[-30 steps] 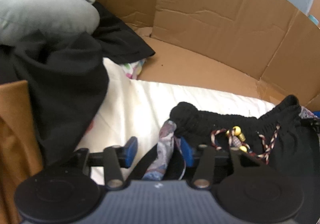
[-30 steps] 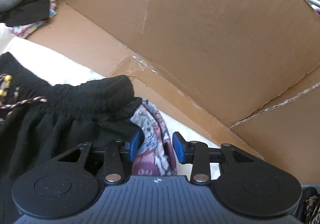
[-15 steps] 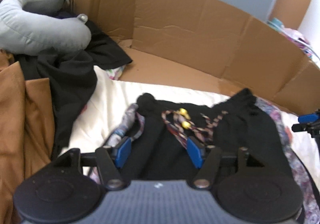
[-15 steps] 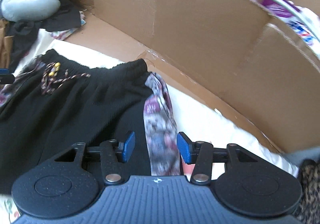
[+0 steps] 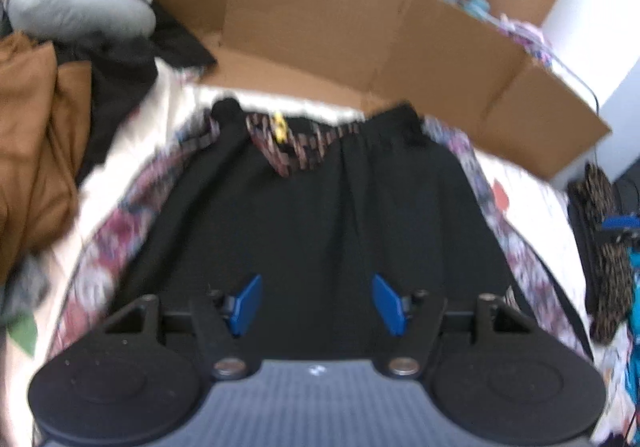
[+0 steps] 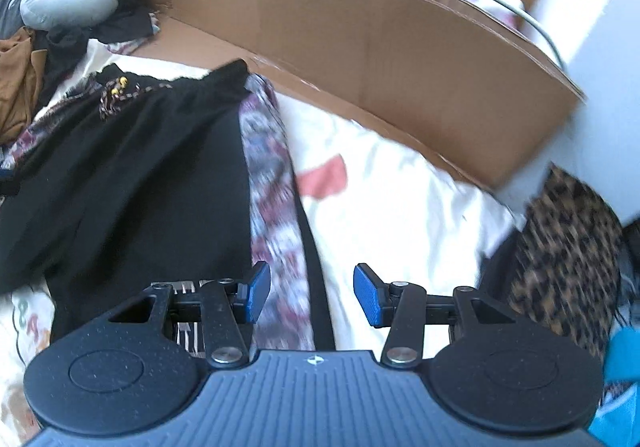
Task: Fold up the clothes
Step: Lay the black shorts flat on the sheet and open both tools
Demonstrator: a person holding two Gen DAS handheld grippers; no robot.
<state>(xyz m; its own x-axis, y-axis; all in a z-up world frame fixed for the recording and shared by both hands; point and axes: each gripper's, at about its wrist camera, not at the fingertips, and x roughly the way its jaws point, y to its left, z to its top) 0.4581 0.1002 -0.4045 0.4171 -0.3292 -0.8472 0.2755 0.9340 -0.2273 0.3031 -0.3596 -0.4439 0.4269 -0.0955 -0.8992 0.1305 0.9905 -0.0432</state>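
**Lying flat, the black garment is waiting for its first fold**

Spreading seems finished: the black garment (image 5: 320, 215) is lying flat on the white sheet (image 6: 400, 183), its elastic waistband (image 5: 392, 119) pointing toward the cardboard wall (image 5: 320, 27) and the braided drawstring (image 5: 280, 143) resting on top near that band. A patterned panel (image 6: 268, 183) is running along each long side. I judge that the folding itself is not yet begun, so the next move is asking for a new grip on an edge or corner, probably at the hem or one side, to bring it over the middle.

The left gripper (image 5: 316, 303) is hanging above the lower middle of the garment, pointing steeply down, jaws apart and nothing between them. The right gripper (image 6: 310, 299) is hovering over the right patterned strip, also tilted down; its jaws are standing apart too, clear of the cloth below. Both pictures are blurred. Beside the sheet, a brown cloth (image 5: 36, 135), a grey neck pillow (image 5: 76, 7) and a leopard-print fabric (image 6: 568, 247) are lying.
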